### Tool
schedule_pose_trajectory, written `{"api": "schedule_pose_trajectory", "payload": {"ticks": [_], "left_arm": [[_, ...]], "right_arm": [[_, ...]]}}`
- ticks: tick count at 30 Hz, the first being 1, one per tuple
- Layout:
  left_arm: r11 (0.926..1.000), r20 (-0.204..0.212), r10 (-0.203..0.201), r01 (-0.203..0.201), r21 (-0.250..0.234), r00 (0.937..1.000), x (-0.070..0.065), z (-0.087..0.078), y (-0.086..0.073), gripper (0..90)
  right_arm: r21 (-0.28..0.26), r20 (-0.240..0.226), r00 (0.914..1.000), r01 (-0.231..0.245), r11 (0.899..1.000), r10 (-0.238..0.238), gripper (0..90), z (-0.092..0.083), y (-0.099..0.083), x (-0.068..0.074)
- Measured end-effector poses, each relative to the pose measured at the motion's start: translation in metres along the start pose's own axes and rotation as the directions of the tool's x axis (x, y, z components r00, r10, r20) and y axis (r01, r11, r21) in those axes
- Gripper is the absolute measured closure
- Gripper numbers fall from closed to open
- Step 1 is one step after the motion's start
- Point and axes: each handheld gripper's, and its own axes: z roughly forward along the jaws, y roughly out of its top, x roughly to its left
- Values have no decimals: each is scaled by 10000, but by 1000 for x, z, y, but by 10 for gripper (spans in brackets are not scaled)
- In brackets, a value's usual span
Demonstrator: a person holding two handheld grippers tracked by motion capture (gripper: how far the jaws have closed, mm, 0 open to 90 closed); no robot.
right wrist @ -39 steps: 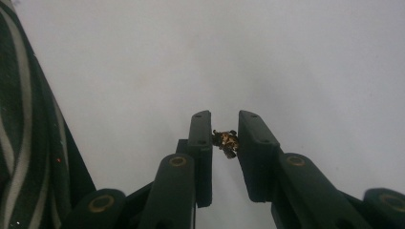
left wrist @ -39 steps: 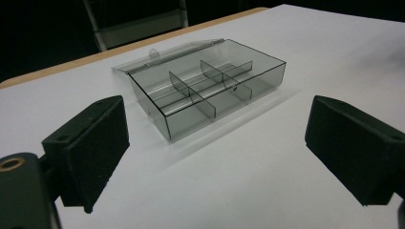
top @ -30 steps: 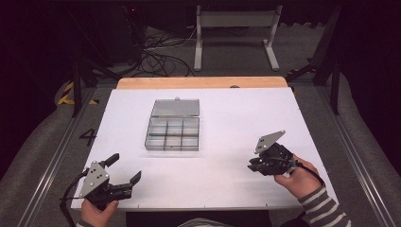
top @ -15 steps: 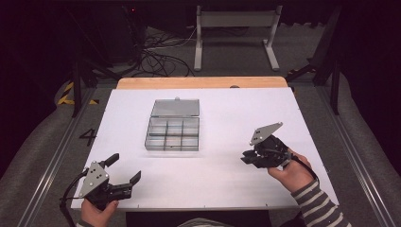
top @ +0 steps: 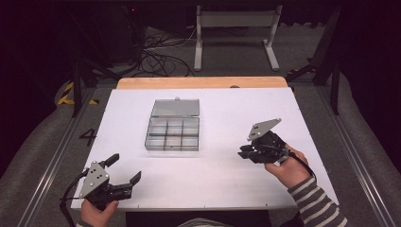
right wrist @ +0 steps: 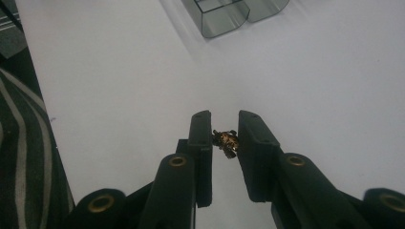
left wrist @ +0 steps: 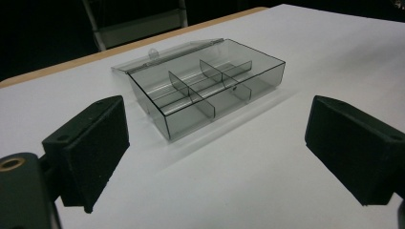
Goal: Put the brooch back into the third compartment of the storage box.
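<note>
A clear plastic compartment box lies in the middle of the white table with its lid folded back; its cells look empty. My right gripper hovers to the right of the box and points left toward it, shut on a small brass-coloured part pinched between its pads. The right gripper view has the box corner ahead of the right gripper. My left gripper rests at the near left corner, open and holding nothing. In the left gripper view the box stands beyond the wide-apart jaws of the left gripper.
The white table top has bare room all round the box. A wooden strip runs along its far edge. Cables and a metal stand sit on the floor beyond. A striped sleeve comes in at the lower right.
The right gripper has moved left, toward the box, and risen a little, still shut on the small part. The left gripper has stayed where it was.
</note>
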Motion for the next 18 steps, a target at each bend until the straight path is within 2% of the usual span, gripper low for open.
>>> {"api": "schedule_pose_trajectory", "payload": {"ticks": [9,18], "left_arm": [[10000,10,-11,11,-9,10000,1,0,0,84],[10000,14,5,-5,-6,10000,0,0,0,84]], "right_arm": [[-282,109,9999,-78,9996,81,766,1,16,-7],[-343,159,9999,-56,9994,62,766,14,36,-9]]}}
